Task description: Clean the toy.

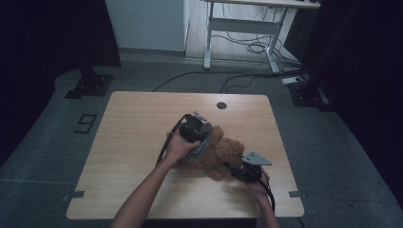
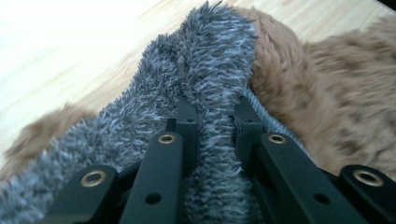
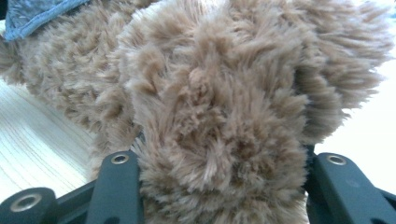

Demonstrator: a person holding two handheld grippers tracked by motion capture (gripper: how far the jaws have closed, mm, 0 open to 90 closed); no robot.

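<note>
Reaching from the frame's bottom, the left gripper (image 2: 212,116) pinched grey fuzzy cloth (image 2: 205,56); the right gripper (image 3: 215,186) clamped the brown plush bear (image 1: 223,154) at centre.

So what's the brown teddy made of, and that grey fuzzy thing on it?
The brown teddy looks like soft plush: long, shaggy, matte fur in tufts. The grey piece seems to be a fluffy fleece-like fabric, with fine pale-tipped fibres that bunch between the left gripper jaws.
</note>
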